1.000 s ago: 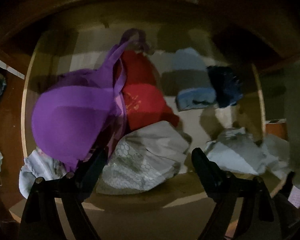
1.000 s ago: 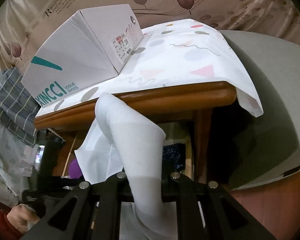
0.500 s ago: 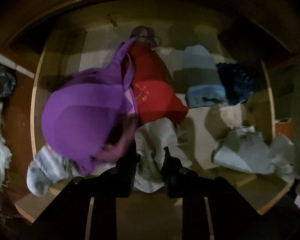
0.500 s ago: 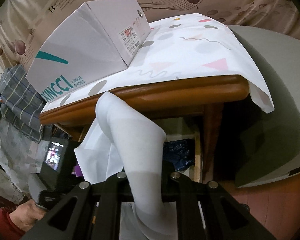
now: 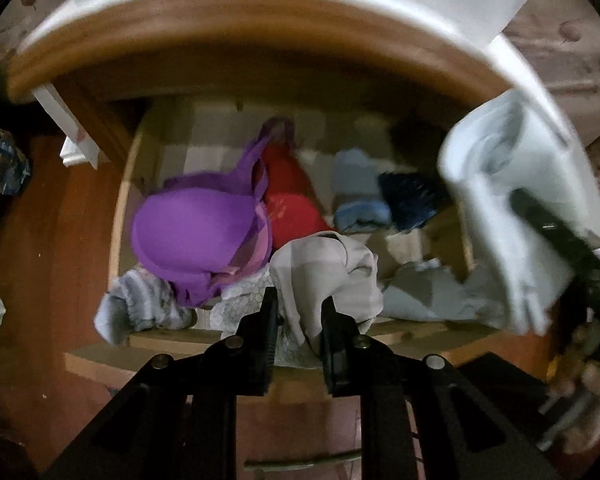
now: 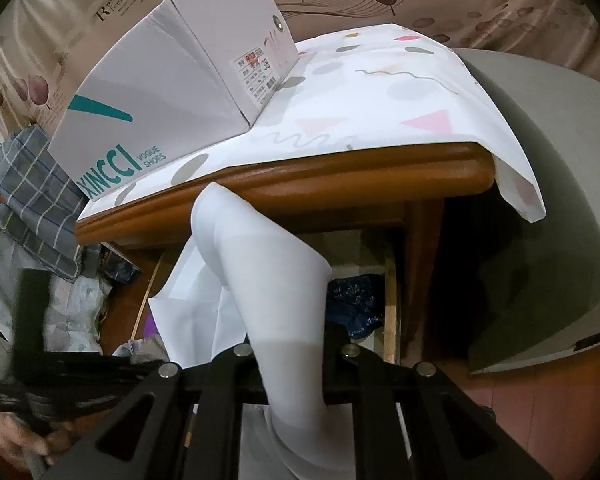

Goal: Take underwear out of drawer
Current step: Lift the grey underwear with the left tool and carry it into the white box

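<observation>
In the left wrist view my left gripper (image 5: 299, 312) is shut on a pale grey patterned underwear (image 5: 324, 268) and holds it lifted above the front of the open wooden drawer (image 5: 120, 208). In the drawer lie a purple bra (image 5: 196, 236), a red garment (image 5: 296, 204), a light blue folded piece (image 5: 360, 196), a dark blue piece (image 5: 410, 200) and grey pieces (image 5: 424, 292). My right gripper (image 6: 290, 344) is shut on a white garment (image 6: 272, 280) in front of the table; this white garment also shows blurred at the right of the left wrist view (image 5: 508, 216).
A wooden table top (image 6: 340, 184) with a patterned white cloth (image 6: 380, 92) overhangs the drawer. A white shoe box (image 6: 172, 92) stands on it. Plaid and pale clothes (image 6: 36, 200) hang at the left. A grey surface (image 6: 540, 200) lies at the right.
My left gripper closed on the grey underwear and pulled it up and back out of the drawer. The right gripper, still holding the white garment, rose slightly.
</observation>
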{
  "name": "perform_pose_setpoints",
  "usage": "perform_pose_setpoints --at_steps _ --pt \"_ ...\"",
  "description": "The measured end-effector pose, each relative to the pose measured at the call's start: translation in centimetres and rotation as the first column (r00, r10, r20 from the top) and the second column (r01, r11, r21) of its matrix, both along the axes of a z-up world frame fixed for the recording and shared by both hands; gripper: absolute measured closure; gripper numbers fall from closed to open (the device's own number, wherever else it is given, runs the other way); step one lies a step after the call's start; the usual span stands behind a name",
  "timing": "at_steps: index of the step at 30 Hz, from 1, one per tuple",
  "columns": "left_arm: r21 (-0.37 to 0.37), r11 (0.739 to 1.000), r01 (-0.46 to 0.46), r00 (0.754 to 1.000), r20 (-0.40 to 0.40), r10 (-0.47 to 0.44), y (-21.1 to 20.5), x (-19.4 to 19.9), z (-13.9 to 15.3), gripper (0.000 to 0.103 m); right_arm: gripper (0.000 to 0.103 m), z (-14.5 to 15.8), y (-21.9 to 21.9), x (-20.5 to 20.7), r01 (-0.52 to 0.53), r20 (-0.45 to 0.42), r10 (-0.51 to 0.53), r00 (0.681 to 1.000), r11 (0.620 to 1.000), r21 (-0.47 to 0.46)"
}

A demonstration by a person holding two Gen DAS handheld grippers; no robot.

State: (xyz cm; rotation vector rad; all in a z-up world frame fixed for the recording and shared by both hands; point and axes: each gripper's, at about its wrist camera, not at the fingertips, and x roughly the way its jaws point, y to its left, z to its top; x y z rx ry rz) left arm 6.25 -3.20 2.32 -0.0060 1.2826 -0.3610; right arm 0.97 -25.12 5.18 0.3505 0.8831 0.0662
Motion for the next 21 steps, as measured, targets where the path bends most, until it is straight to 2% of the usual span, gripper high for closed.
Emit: perform_pose_setpoints --at_steps 11,16,21 --pt "-0.093 0.996 -0.003 0.988 0.154 0.017 2.1 -1.4 9.4 0.087 0.092 -0.4 0.0 0.1 -0.003 -0.012 0.003 1.000 1.000 -0.003" --pt "-0.116 0.993 0.001 0.968 0.251 0.028 3.6 -1.5 15.2 0.087 0.092 -0.4 0.2 0.1 -0.009 -0.014 0.008 1.000 1.000 -0.009" --pt "-0.107 0.994 -0.004 0.933 0.357 0.042 5.0 -0.7 21.1 0.087 0.092 -0.5 0.5 0.0 -0.014 -0.019 0.013 1.000 1.000 -0.017"
